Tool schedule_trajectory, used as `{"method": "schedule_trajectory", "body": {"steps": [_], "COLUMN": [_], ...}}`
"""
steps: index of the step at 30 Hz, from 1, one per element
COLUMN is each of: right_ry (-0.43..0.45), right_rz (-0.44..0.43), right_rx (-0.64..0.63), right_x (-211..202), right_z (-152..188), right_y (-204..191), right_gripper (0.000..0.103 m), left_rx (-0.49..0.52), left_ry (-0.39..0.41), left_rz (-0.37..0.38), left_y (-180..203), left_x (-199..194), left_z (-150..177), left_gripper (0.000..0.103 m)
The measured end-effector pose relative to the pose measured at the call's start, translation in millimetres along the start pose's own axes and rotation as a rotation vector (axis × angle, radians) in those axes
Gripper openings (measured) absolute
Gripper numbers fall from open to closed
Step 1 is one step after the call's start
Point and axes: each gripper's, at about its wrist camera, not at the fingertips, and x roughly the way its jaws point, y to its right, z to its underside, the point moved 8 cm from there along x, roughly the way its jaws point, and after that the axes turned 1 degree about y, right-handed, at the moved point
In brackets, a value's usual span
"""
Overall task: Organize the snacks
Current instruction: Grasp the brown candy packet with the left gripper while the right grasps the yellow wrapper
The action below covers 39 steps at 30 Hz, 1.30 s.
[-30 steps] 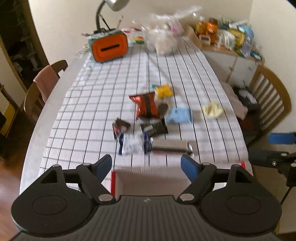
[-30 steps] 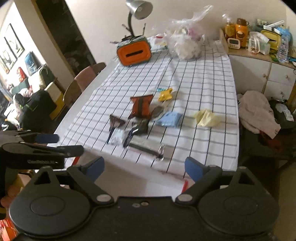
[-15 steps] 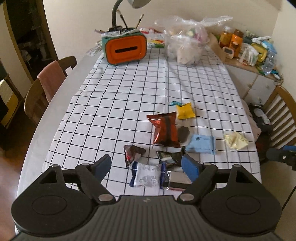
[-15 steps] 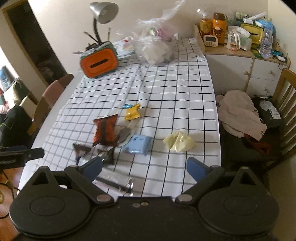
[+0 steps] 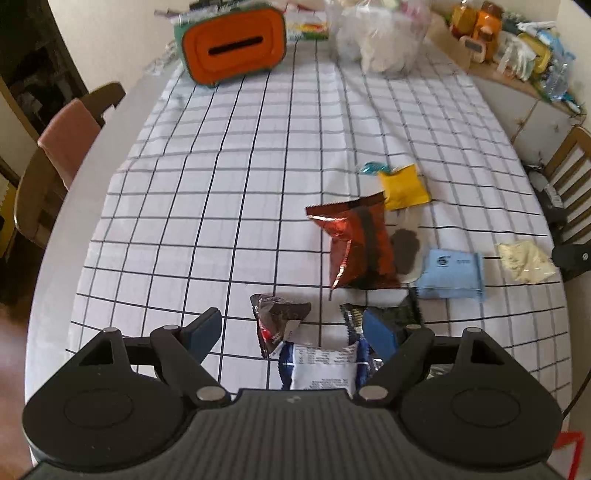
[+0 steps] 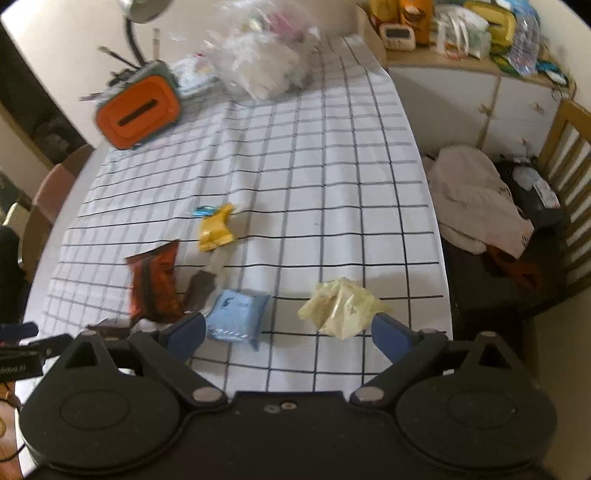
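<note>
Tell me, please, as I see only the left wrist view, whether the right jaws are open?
Observer: Yes, the right gripper is open and empty.
Operator: What lies ahead of it?
Observer: The pale packet lies just past its tips, and the blue packet is beside its left finger.
Operator: Is anything behind the orange box?
Observer: A lamp rises behind it.
</note>
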Motion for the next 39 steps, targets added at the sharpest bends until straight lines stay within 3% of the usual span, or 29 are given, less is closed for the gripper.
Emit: {"method": "schedule_trajectory", "body": {"steps": [9, 18, 25, 27, 39], "right_ry": [-0.056, -0.089, -0.103, -0.111, -0.089], "right_rz": [0.063, 0.095, 0.099, 0.094, 0.068], "right_rx": [0.103, 0.127, 0.138, 0.138, 0.132], "right_x": [53, 82, 91, 93, 90], "right_z": [-3, 1, 5, 7, 7], "right_y": [21, 27, 29, 29, 27], "right_gripper": [0.093, 0.087, 0.079, 0.073, 0.049], "left_rx": [-0.034, -0.044, -0.024, -0.019, -0.069], "left_ry": [-0.086, -0.122, -0.144, -0.149, -0.146], "left_rz": [-0.003, -0.006, -0.012, -0.008, 0.021], "left_y": [-9, -17, -15, -14, -20], "left_x": [54, 84, 97, 99, 100], "left_z": [3, 8, 13, 14, 11], "left_gripper": [0.083, 0.082, 0.059, 0.055, 0.04]}}
